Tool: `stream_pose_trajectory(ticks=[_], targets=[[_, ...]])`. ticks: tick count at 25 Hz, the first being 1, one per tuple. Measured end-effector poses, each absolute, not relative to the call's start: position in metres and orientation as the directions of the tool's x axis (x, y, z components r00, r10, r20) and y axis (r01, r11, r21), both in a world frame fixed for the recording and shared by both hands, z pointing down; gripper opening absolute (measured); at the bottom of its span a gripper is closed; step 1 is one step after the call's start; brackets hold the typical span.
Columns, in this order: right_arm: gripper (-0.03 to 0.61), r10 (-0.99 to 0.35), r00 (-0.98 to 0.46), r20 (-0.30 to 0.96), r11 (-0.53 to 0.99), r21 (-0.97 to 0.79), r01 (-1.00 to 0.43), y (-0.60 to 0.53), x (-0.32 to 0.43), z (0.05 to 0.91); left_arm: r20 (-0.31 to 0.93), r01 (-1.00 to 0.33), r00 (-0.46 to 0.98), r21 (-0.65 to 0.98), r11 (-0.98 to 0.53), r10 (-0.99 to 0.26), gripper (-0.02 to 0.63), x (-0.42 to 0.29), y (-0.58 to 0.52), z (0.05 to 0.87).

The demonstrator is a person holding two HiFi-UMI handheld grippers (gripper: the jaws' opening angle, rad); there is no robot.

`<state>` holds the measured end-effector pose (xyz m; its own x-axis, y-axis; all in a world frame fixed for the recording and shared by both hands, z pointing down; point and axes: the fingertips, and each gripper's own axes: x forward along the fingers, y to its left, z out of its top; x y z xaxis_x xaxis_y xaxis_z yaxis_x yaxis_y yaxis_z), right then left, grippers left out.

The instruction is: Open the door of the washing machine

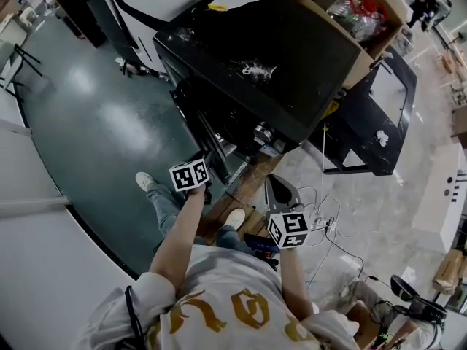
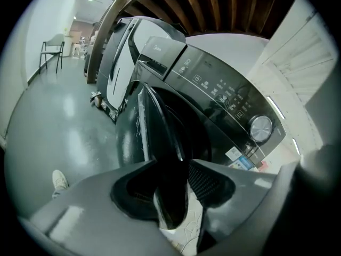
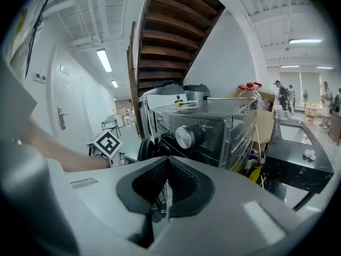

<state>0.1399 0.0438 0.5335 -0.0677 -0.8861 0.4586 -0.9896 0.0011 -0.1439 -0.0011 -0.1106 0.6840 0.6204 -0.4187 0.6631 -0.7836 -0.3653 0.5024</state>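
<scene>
The black front-loading washing machine [image 1: 270,57] stands in front of me, its panel and silver knob [image 2: 261,128] on the right of the left gripper view. The round dark door [image 2: 160,137] stands swung partly out and shows edge-on. My left gripper [image 2: 176,180] is shut on the door's rim, at the machine's front [image 1: 208,160]. My right gripper [image 1: 275,182] hangs lower right of the machine, apart from it. Its jaws [image 3: 166,175] are shut with nothing between them. The machine [image 3: 208,127] and the left gripper's marker cube [image 3: 108,143] show ahead of it.
A white appliance [image 2: 122,57] stands beyond the machine. To its right are a cardboard box [image 1: 365,20] and a black table [image 1: 379,122]. Cables [image 1: 325,221] lie on the floor by my right side. My shoes [image 1: 144,181] are close to the machine's front.
</scene>
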Motion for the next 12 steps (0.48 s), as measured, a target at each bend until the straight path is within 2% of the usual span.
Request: stream_pose_trajectory(ticks=[12], targets=[[0.021,-0.889,-0.122,0.441,0.060,-0.151,-0.987,0.031,0.113,0.528,0.683,-0.812,0.582,0.465,-0.352,-0.442,0.147,-0.049,-0.102,0.683]])
